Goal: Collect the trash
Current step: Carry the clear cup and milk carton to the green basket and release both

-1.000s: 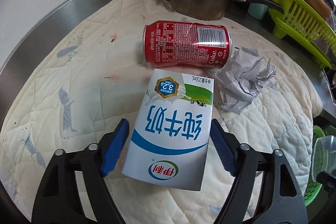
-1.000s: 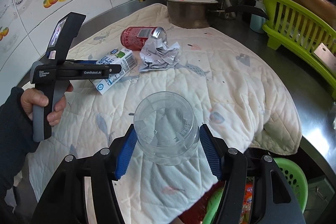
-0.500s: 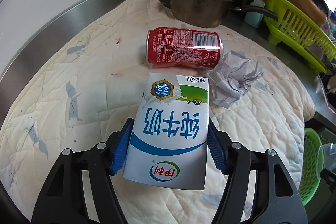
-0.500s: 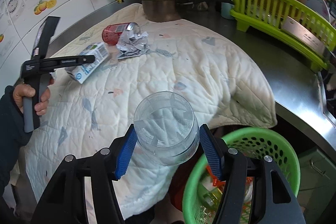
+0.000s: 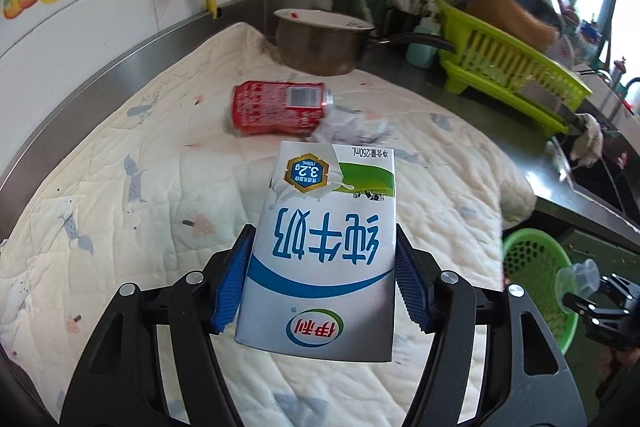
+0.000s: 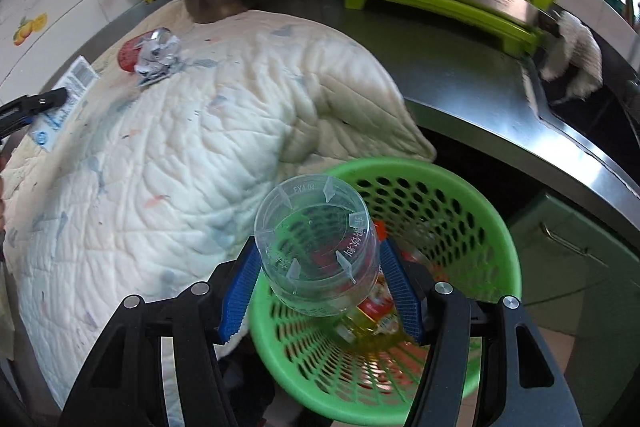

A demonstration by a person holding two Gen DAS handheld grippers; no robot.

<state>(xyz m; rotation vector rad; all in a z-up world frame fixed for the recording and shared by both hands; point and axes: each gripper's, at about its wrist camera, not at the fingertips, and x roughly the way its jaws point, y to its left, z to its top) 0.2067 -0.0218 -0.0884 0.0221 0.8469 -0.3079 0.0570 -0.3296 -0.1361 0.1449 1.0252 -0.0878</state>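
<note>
My left gripper (image 5: 323, 247) is shut on a white and blue milk carton (image 5: 332, 195), held clear above the quilted cloth (image 5: 120, 167). A red soda can (image 5: 280, 107) lies on its side farther back, with crumpled paper (image 5: 352, 129) beside it. My right gripper (image 6: 318, 251) is shut on a clear plastic cup (image 6: 312, 211), held bottom-forward over the green basket (image 6: 460, 187) below the counter edge. Inside the basket lies other trash, including a bottle with a red label. The right wrist view also shows the carton (image 6: 68, 95), can (image 6: 128, 55) and paper (image 6: 158, 57) at far left.
A metal pot (image 5: 320, 43) stands at the back of the cloth. A lime dish rack (image 5: 512, 75) with a cleaver sits on the steel counter (image 6: 460, 75) to the right, near a sink and a white rag (image 6: 576, 55). Tiled wall and pipes lie behind.
The left gripper closed on the milk carton and lifted it off the cloth. The right gripper carried the clear cup off the cloth and out over the green basket.
</note>
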